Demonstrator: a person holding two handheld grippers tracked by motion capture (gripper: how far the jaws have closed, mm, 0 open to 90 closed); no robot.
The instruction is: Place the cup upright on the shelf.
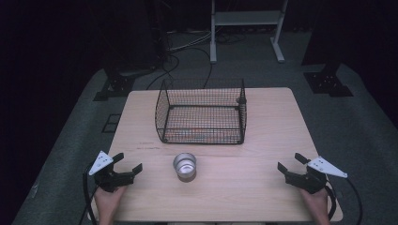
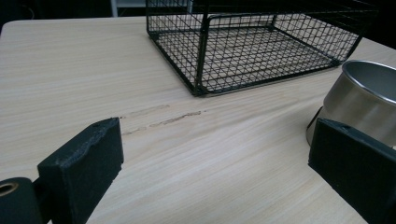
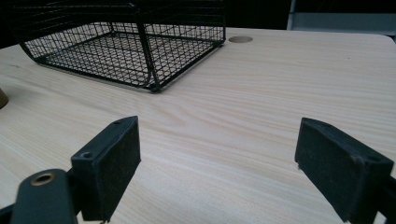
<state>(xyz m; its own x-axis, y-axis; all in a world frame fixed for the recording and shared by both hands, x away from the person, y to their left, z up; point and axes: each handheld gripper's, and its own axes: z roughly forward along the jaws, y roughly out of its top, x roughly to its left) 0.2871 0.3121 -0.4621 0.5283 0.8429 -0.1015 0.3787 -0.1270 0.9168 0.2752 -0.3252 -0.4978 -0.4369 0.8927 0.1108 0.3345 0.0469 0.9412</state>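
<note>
Start of job, by look of it: steel cup upright on surface, near wire basket. Left hand-held gripper and right hand-held gripper both wide, empty. Next likely: left closes around cup rim.

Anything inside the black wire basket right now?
The black wire mesh basket holds nothing; the wooden table shows through its floor. The near wall's mesh partly screens the front strip of the floor.
</note>
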